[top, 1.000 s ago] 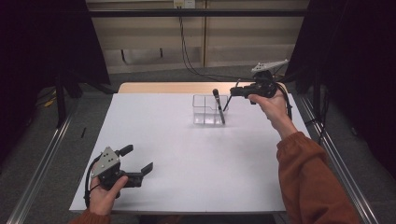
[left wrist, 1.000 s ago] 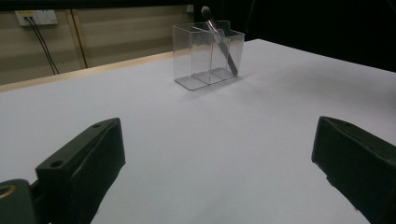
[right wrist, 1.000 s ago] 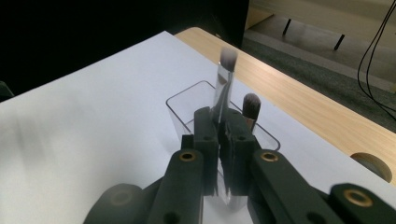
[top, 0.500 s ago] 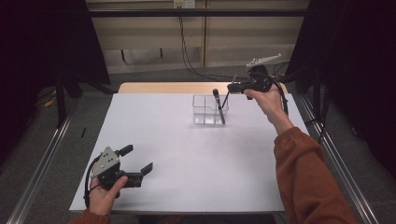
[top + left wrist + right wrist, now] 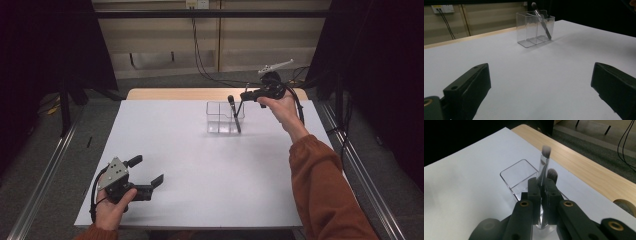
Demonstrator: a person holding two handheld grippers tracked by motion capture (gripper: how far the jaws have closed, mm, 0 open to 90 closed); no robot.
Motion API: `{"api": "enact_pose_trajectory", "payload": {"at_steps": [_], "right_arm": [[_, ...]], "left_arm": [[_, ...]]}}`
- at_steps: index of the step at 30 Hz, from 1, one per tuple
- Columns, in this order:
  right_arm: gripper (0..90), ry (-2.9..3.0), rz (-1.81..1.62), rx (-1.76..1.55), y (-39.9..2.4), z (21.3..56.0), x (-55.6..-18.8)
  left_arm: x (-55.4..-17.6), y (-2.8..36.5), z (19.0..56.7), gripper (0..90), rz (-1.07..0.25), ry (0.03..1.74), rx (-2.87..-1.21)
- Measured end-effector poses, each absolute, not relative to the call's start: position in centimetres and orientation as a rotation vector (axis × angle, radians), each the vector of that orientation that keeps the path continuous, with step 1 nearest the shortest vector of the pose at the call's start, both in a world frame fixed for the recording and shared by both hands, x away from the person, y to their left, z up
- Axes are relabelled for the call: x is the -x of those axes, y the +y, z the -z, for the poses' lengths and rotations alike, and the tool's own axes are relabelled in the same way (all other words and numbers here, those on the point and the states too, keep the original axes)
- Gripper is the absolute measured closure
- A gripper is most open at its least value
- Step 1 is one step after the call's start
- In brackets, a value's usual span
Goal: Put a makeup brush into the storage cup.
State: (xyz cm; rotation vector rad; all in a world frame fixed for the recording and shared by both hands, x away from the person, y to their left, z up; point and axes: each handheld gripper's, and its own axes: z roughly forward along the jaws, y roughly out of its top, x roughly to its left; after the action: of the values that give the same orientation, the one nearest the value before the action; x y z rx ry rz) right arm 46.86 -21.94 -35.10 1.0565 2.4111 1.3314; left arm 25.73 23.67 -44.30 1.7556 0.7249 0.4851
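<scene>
Right gripper fingers clamped on makeup brush, held above clear organizer at desk 1 o'clock. Second brush leans inside organizer. Left gripper fingers spread wide, empty, at desk 7 o'clock.

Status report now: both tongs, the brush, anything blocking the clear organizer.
Right tongs shut on brush, above clear organizer. Left tongs open, low over table. Second brush leaning inside organizer, close beside.
</scene>
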Motion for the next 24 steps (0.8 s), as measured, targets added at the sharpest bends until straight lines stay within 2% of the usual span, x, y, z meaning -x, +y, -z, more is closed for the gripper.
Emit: {"api": "enact_pose_trajectory", "payload": {"at_steps": [24], "right_arm": [[86.0, 2.422, -1.327, -1.095, -21.4, 38.6, -46.8]], "left_arm": [[-25.8, 23.8, 44.3, 2.6, -0.485, 0.729, -1.757]]}}
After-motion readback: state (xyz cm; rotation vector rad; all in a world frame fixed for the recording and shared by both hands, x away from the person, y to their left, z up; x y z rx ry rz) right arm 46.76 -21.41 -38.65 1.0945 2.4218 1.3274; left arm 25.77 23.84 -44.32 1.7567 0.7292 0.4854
